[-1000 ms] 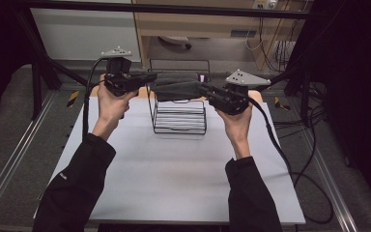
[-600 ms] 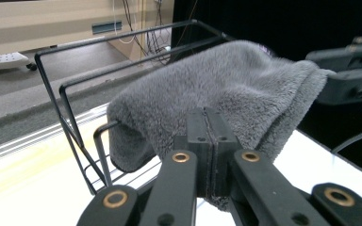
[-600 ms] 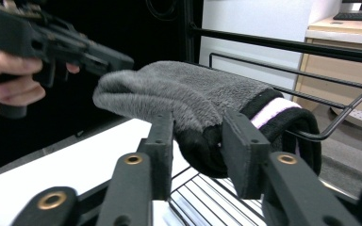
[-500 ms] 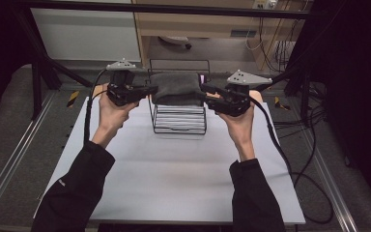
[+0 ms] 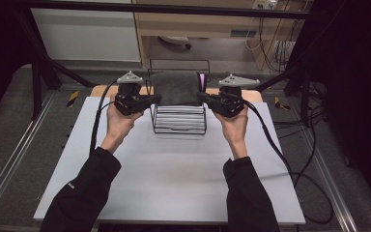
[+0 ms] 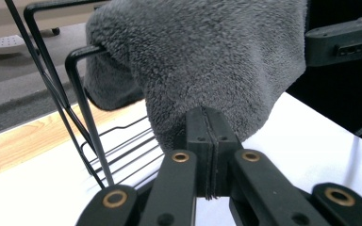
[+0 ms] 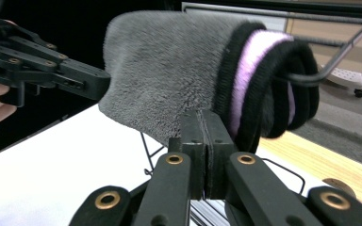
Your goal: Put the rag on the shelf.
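1. The fluffy grey towel is hanging over the black wire rack on the white worktop, long axis running left to right.
2. The left tongs are clamping its left edge.
3. The right tongs are pinching its right edge.

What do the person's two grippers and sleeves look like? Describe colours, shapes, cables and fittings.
Both the left gripper and the right gripper are black, each topped by a grey three-cornered plate and trailing a black cable. In the gripper views, the flat black jaw arms carry brass-coloured rivets. The person wears long black sleeves; a small pale mark sits on the left one.
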Available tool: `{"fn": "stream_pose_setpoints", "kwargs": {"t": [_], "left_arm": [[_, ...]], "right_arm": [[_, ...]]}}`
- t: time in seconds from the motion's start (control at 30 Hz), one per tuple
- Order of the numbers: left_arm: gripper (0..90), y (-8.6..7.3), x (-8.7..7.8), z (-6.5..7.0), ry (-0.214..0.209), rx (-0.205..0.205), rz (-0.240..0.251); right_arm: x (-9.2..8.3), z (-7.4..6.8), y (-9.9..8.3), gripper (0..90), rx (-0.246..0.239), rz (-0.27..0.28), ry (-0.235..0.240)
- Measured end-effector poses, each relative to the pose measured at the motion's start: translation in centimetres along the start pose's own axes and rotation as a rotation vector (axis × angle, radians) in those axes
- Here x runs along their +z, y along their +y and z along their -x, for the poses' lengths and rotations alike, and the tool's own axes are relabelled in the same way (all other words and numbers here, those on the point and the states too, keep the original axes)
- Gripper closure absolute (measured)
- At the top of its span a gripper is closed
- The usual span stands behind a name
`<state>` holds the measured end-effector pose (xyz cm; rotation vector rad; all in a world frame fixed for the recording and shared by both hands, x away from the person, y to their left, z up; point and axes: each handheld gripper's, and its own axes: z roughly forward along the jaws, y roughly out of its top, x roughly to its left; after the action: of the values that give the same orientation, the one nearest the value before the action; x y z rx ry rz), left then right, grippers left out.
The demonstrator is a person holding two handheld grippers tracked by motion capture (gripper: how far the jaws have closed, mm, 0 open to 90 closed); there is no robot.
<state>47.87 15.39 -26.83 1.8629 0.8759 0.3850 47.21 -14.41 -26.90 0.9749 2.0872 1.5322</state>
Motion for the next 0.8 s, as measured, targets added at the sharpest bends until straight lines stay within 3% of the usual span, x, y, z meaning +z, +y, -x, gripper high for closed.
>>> {"fn": "stream_pose_setpoints", "kwargs": {"t": [0.3, 0.5, 0.6, 0.8], "left_arm": [[88.6, -0.4, 0.5, -0.4, 0.005, 0.000, 0.020], [84.3, -0.3, -0.7, -0.3, -0.006, 0.012, 0.028], [77.8, -0.3, -1.5, -0.4, -0.015, 0.008, 0.026], [56.6, -0.6, -2.9, -0.6, -0.004, 0.015, 0.008]], "right_arm": [[0.6, 0.5, -0.7, 88.6, 0.012, 0.025, -0.018], [-0.6, 0.2, -0.5, 75.7, 0.002, 0.049, 0.011], [-1.6, 0.1, -0.3, 68.2, -0.003, 0.061, 0.024], [-3.3, -0.1, 0.3, 47.1, 0.016, 0.072, 0.056]]}}
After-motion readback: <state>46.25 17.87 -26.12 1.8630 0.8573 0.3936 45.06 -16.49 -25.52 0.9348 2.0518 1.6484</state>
